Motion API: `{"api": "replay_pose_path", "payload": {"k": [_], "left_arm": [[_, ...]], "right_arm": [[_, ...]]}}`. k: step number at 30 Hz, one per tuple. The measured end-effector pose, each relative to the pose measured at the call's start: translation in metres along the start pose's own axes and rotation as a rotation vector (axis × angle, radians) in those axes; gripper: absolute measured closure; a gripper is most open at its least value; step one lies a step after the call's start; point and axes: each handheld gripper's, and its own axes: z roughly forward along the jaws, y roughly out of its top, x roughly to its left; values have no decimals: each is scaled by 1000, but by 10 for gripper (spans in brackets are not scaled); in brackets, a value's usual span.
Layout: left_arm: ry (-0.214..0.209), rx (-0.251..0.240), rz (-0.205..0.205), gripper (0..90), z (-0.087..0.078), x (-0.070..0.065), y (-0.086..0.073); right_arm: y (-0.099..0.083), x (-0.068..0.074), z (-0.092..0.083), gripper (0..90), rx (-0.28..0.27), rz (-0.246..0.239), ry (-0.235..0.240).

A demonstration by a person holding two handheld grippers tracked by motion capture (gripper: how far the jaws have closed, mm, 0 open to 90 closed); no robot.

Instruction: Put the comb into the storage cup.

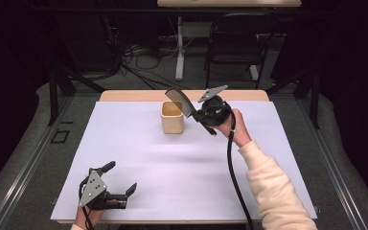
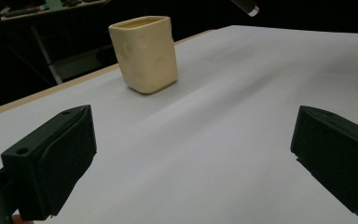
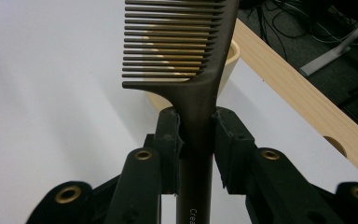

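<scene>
On the white-covered desk (image 1: 139, 158) my left gripper (image 1: 119, 183) rests near the front edge, its jaws spread wide around nothing. The cream cup (image 1: 172, 118) stands near the far edge. My right gripper (image 3: 196, 135) clamps the dark comb (image 3: 193, 51) by its handle, teeth poised above the cup's mouth.

The comb (image 3: 193, 60) looks like dark brown plastic, smooth with a dull sheen along its handle, the teeth fine and even. The cup (image 2: 144, 53) is cream-coloured and looks ceramic — a soft satin glaze with shallow dimples in its walls. The sheet (image 1: 139, 158) covering the table is white, matt and smooth like paper, and a light wood edge (image 3: 298, 88) shows beyond it. The jaws of both grippers look like matt black plastic — slightly grainy — with brassy metal rivets (image 3: 143, 154) at the joints of the right gripper (image 3: 196, 135).
</scene>
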Motion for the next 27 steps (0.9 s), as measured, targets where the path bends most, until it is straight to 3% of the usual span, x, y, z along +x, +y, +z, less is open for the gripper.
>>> {"api": "replay_pose_path", "payload": {"k": [27], "left_arm": [[2,-3,3,2,-1,0,0]], "right_arm": [[25,1,9,721,-29,-15,-8]]}}
